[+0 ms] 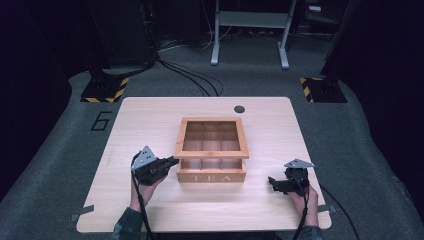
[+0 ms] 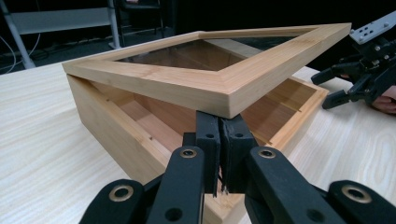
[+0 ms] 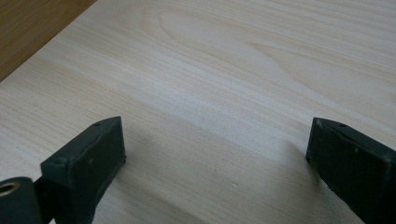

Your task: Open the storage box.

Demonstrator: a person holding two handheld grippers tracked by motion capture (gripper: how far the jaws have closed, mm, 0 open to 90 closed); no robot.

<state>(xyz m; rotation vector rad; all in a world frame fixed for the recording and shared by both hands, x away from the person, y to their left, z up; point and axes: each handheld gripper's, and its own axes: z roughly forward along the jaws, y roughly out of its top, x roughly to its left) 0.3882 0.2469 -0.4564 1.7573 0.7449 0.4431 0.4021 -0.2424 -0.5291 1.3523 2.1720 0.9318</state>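
High view: tea box [image 1: 212, 172] sits mid-counter [image 1: 150, 210], lid [image 1: 212, 152] part raised; left tongs [image 1: 172, 161] at its left front corner, right tongs [image 1: 272, 182] idle toward the right edge. Left gripper view: jaws closed together, empty, tips wedged under the lid corner [image 2: 229, 100]. Lift slowly, stay under the frame. Right gripper view: jaws wide, empty, over bare wood. Dark room, cables on grey floor.
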